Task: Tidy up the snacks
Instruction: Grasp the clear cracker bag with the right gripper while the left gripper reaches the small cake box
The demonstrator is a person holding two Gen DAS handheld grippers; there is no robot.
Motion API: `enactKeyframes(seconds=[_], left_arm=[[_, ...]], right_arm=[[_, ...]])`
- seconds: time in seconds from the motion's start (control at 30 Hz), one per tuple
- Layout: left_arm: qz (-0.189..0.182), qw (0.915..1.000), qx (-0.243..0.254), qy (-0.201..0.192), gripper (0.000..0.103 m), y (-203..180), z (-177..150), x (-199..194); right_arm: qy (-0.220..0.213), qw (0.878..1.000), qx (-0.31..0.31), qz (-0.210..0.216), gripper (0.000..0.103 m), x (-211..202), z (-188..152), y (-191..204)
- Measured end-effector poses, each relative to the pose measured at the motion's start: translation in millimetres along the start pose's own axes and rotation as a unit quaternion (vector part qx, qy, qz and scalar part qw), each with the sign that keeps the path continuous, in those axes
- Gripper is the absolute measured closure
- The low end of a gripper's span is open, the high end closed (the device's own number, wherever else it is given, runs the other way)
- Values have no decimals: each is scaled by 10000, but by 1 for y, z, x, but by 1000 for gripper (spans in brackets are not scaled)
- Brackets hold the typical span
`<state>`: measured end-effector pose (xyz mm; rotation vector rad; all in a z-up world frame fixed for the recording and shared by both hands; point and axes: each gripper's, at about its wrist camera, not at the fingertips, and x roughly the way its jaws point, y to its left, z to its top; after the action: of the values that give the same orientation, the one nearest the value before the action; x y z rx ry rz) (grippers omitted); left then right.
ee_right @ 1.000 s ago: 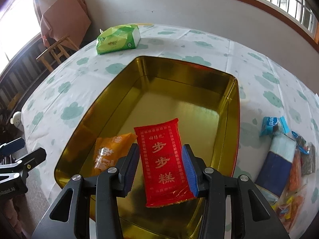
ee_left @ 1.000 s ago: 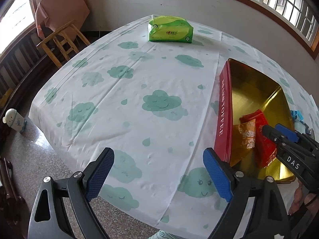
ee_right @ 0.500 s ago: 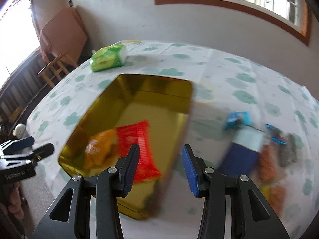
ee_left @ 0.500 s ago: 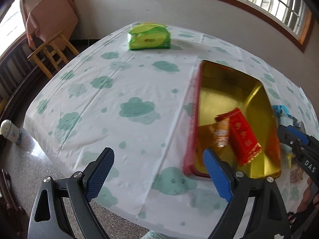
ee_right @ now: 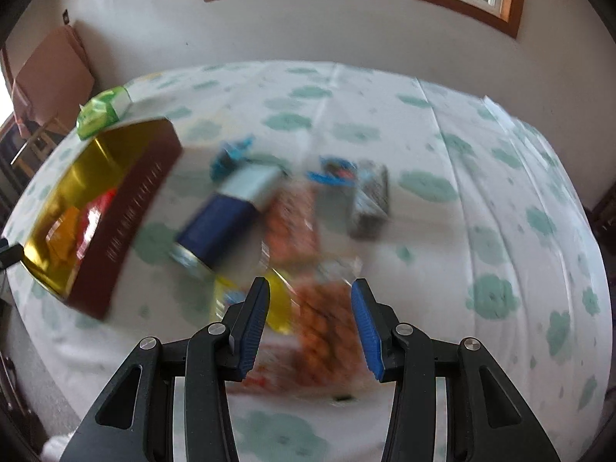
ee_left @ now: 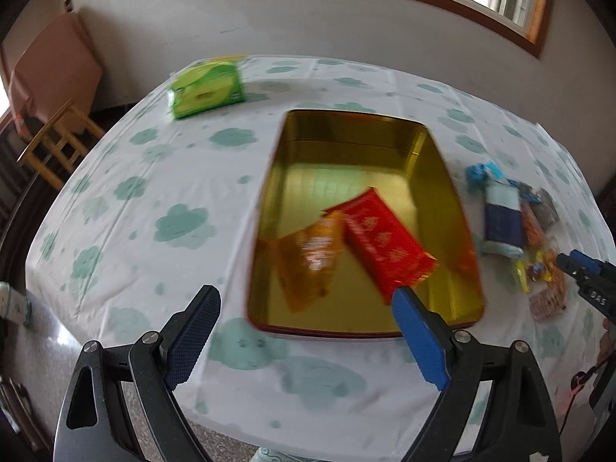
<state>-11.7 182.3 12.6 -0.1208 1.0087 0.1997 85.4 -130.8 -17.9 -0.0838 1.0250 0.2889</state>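
Note:
A gold tin [ee_left: 346, 146] with red outer walls lies on the cloud-print tablecloth. In it lie a red snack packet [ee_left: 385, 242] and an orange packet [ee_left: 312, 258]. My left gripper [ee_left: 308, 331] is open and empty, just before the tin's near edge. My right gripper [ee_right: 310, 323] is open and empty above a blurred orange-brown snack bag [ee_right: 327, 319]. The snack pile right of the tin [ee_right: 96, 211] holds a blue and white pack [ee_right: 227, 215], a grey packet [ee_right: 369, 200] and small blue packets [ee_right: 231, 154]. The pile also shows in the left wrist view [ee_left: 504, 219].
A green tissue pack [ee_left: 206, 90] lies at the table's far left. A wooden chair [ee_left: 54, 138] and a brown board [ee_left: 50, 65] stand by the wall beyond the left table edge. The right gripper's tip [ee_left: 585, 273] shows at the right edge.
Both views swung right. My right gripper left the red packet in the tin and moved over the snack pile. My left gripper now faces the tin head-on.

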Motion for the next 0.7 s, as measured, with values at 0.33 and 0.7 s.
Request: enactKeyframes(seconds=[0.33,0.7], left_arm=[[-293,9964,780,-138,14,-53,-3,-7],[-534,9896,1336,22,13,-100,-13,4]], right_arm=[[253,9993,57,253,58,22,-12,-17],[59,9999,-19,159,63,23,-26,-29]])
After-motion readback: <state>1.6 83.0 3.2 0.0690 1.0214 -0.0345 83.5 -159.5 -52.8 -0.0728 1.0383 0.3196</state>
